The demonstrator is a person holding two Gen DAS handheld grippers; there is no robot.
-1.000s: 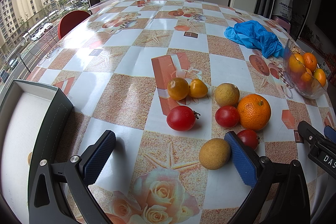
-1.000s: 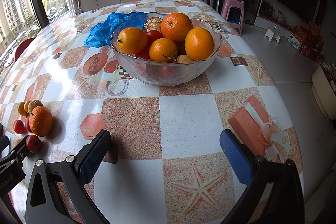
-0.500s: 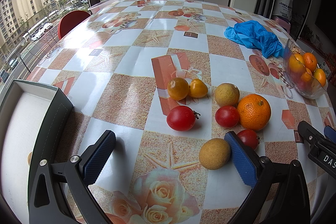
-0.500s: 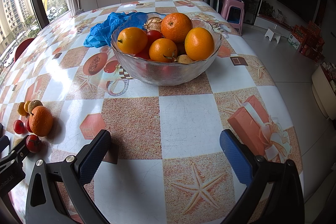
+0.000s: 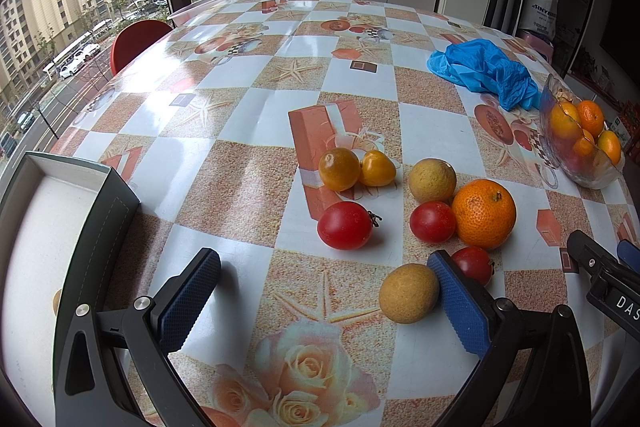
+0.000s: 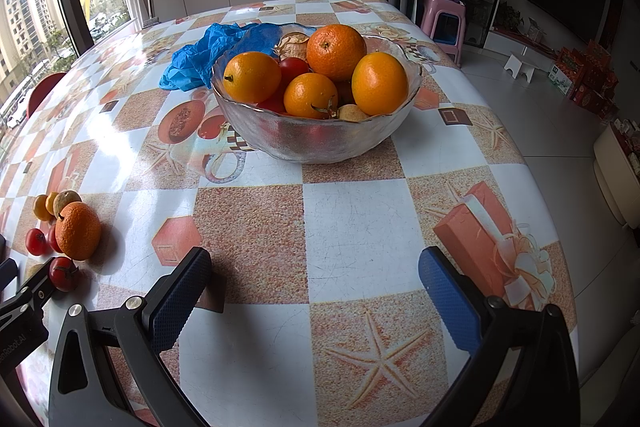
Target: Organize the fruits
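Observation:
Loose fruit lies on the table in the left wrist view: a big orange (image 5: pixel 484 213), three red tomatoes (image 5: pixel 345 225), two yellow tomatoes (image 5: pixel 339 169) and two tan round fruits (image 5: pixel 409 293). My left gripper (image 5: pixel 320 291) is open just above the table; its right finger (image 5: pixel 456 295) is next to the near tan fruit. A glass bowl (image 6: pixel 320 139) full of oranges (image 6: pixel 336 47) stands ahead of my right gripper (image 6: pixel 316 291), which is open and empty. The bowl also shows in the left wrist view (image 5: pixel 576 167) at far right.
A grey box (image 5: pixel 96 227) with a white inside sits at the left. A crumpled blue plastic bag (image 5: pixel 484 71) lies behind the bowl. A red chair (image 5: pixel 136 41) stands past the far left edge. The table's right edge (image 6: pixel 560 227) drops to the floor.

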